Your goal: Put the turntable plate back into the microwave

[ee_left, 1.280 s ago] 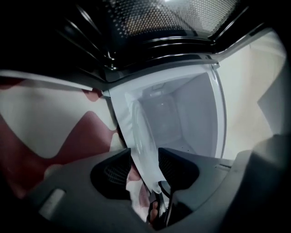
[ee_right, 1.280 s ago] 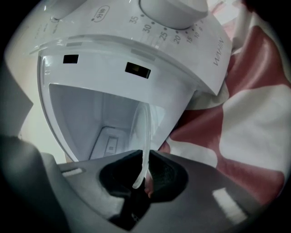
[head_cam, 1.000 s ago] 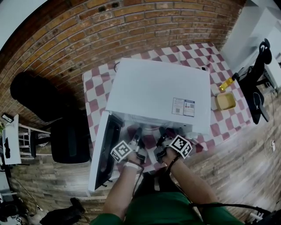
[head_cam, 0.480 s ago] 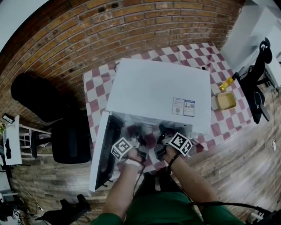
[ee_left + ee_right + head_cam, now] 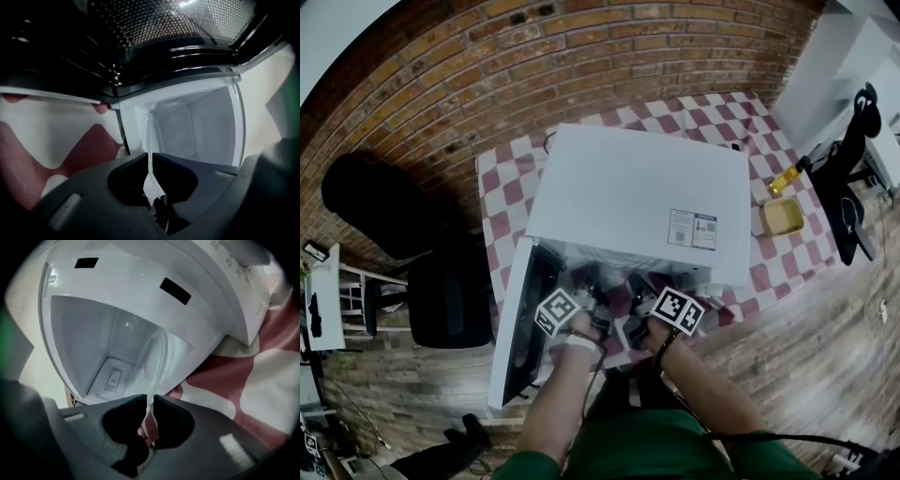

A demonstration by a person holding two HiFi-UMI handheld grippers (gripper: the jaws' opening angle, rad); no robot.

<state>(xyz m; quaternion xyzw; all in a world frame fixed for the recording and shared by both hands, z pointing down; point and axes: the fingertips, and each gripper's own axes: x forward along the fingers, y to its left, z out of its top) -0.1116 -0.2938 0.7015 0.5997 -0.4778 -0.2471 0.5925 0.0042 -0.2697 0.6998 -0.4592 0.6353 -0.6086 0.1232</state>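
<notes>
Left tongs (image 5: 150,157) and right tongs (image 5: 151,400), each clamped on the rim of the clear turntable plate (image 5: 157,350) at the open mouth of the white microwave (image 5: 628,187), checked tabletop (image 5: 502,202). Labels (image 5: 692,228) near the microwave top's front right corner; print illegible.

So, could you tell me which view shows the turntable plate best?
The right gripper view: the turntable plate shows as a clear disc reaching from the jaws toward the microwave. The left gripper view shows only its thin edge, clamped between the jaws. The head view barely shows it.
</notes>
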